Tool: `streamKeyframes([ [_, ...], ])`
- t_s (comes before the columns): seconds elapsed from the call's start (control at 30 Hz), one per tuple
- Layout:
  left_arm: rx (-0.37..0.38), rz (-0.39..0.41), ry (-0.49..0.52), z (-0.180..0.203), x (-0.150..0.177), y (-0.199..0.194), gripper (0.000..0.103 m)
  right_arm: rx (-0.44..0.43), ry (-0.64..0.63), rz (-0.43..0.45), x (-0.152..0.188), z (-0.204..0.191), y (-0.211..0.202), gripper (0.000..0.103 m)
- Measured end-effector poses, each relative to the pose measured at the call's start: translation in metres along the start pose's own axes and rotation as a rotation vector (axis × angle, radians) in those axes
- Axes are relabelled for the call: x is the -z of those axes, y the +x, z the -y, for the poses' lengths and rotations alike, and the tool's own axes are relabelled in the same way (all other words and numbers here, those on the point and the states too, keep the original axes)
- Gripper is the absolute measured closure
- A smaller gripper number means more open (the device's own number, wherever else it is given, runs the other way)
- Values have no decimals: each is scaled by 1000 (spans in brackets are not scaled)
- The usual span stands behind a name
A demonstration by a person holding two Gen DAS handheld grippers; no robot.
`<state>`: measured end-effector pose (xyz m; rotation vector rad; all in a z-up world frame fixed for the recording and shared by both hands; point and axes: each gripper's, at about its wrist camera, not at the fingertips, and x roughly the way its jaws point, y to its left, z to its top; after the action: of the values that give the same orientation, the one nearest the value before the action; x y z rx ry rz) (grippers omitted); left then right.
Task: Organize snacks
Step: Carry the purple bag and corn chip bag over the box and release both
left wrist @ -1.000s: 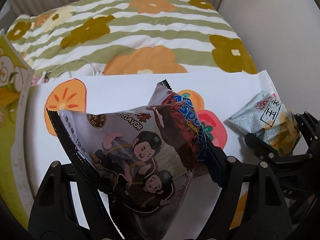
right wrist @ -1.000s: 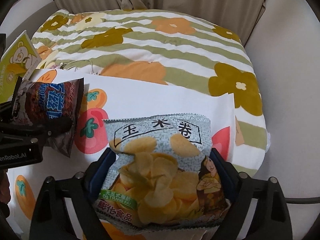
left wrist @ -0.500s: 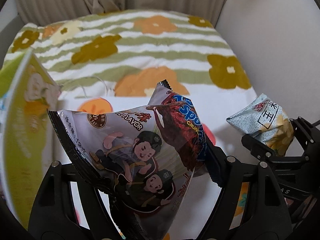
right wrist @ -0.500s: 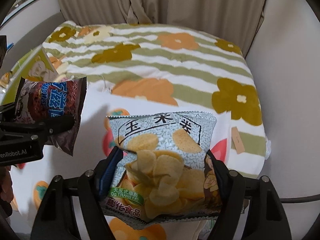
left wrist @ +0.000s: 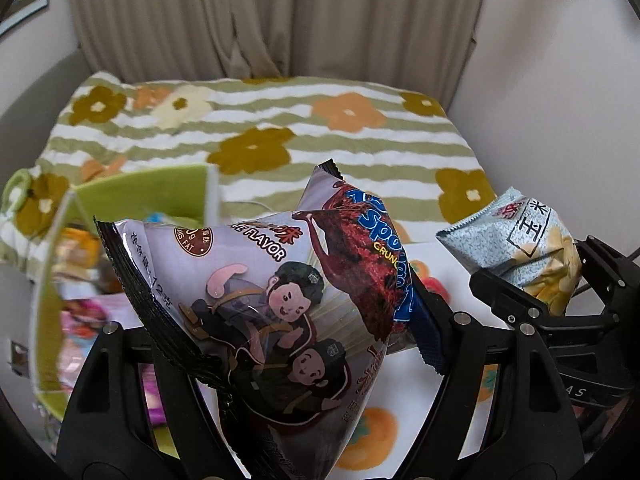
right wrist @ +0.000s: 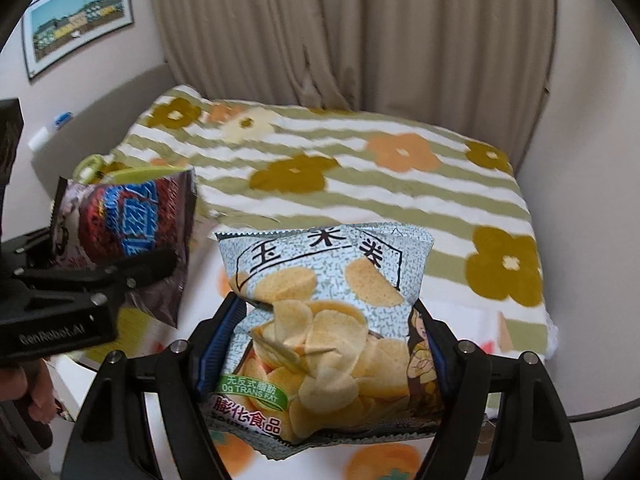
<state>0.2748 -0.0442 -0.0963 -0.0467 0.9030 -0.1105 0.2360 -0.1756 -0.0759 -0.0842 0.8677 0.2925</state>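
A: Both hands are up off the bed now. The left tool (left wrist: pixel 288 344) pinches the dark snack bag (left wrist: pixel 280 300), the one with two cartoon figures and a red-and-blue logo, and its fingers (left wrist: pixel 430 332) press into both sides of the bag.

B: And the right tool (right wrist: pixel 332 344) squeezes the pale chip bag (right wrist: pixel 324 316), printed with golden chips and black characters. The blue finger pads (right wrist: pixel 218 344) bite into the bag's left and right edges. It sits upright between them, top seal toward the curtain (right wrist: pixel 360 32).

A: From the left view, that chip bag shows at the far right, held well above the white sheet with orange fruit prints (left wrist: pixel 372 436).

B: Look left of the dark bag: a green box (left wrist: pixel 132 208), open, tilted, with blurred colourful packets inside. It's close beside the left tool, near side of the bed.

A: Behind everything, the striped flower blanket (right wrist: pixel 360 184) covers the bed up to the curtain. A framed picture (right wrist: pixel 76 20) hangs on the left wall.

B: The two bags are apart, dark one to the left, pale one right.
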Motion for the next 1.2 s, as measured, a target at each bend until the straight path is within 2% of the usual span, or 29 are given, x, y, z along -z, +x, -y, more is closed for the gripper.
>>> streamKeyframes([
  [0.13, -27, 20, -14, -44, -4, -26, 28, -38, -24, 27, -18, -43, -5, 28],
  [0.3, -79, 29, -22, -102, -11, -38, 28, -79, -29, 41, -38, -92, 0, 28],
  [0.47, -95, 9, -17, -152, -18, -30, 28, -98, -37, 44, -52, -140, 13, 28],
  [0.63, -72, -19, 16, -190, -33, -8, 27, -86, -21, 34, -65, -175, 35, 28],
  [0.77, -57, -38, 57, -206, -46, 12, 27, -62, 18, 16, -70, -185, 52, 28],
  [0.87, -62, -58, 77, -209, -53, 24, 22, -42, 35, -1, -71, -188, 59, 28],
  [0.97, -101, -69, 104, -209, -55, 31, 1, -21, 35, -21, -73, -190, 62, 28],
  [1.2, -111, -67, 91, -213, -49, 23, 1, -19, 26, -29, -79, -187, 64, 28],
])
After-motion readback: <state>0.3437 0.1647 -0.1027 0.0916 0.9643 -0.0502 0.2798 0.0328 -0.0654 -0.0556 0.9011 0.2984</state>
